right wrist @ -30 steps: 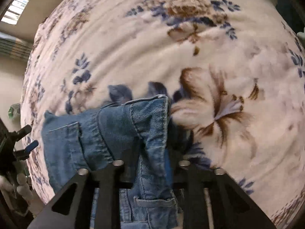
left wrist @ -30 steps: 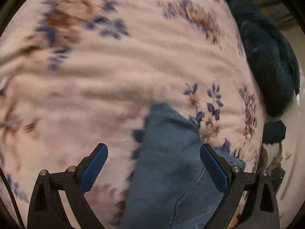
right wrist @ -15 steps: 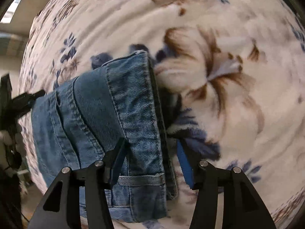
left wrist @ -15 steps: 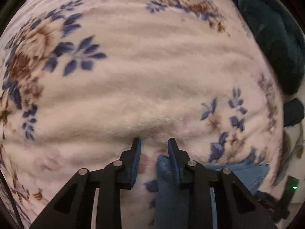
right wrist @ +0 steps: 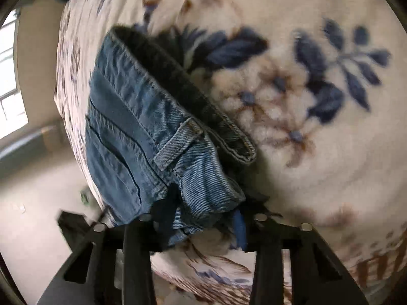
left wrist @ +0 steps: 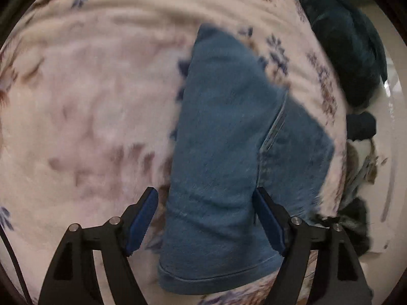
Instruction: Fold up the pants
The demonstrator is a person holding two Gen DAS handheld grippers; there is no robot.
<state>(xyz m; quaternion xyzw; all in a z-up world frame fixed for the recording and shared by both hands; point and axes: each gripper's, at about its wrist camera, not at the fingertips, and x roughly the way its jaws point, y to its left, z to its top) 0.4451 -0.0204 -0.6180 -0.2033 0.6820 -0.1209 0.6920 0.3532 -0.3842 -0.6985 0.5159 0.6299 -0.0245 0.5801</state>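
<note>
- My left gripper stands open, its blue-padded fingers spread either side of a folded leg of the jeans; I can't see either pad pressing the cloth.
- In the left wrist view the jeans lie on the floral blanket, running from the hem near my fingers away to a blurred far corner. A side seam runs up the right half of the denim.
- To the left of the jeans the blanket spreads wide and bare, so that side has the most room. To the right the blanket edge comes soon after the denim, just past its right corner.
- Beyond that edge, only the left wrist view shows a dark teal bundle of fabric at upper right, with a small dark object below it and some blurred clutter lower down on a pale floor.
- My right gripper is closed on the jeans at the waist end: bunched denim fills the gap between the fingers, and a blue pad shows at the right of the bunch.
- Only the right wrist view shows the waistband with its dark inner face, a belt loop and stitched pocket edges.
- In that view the bed edge falls away on the left to a pale floor and a bright window; to the right the blanket runs on, printed with blue leaves and brown flowers.
- I can read no brand, label or writing in either view.
</note>
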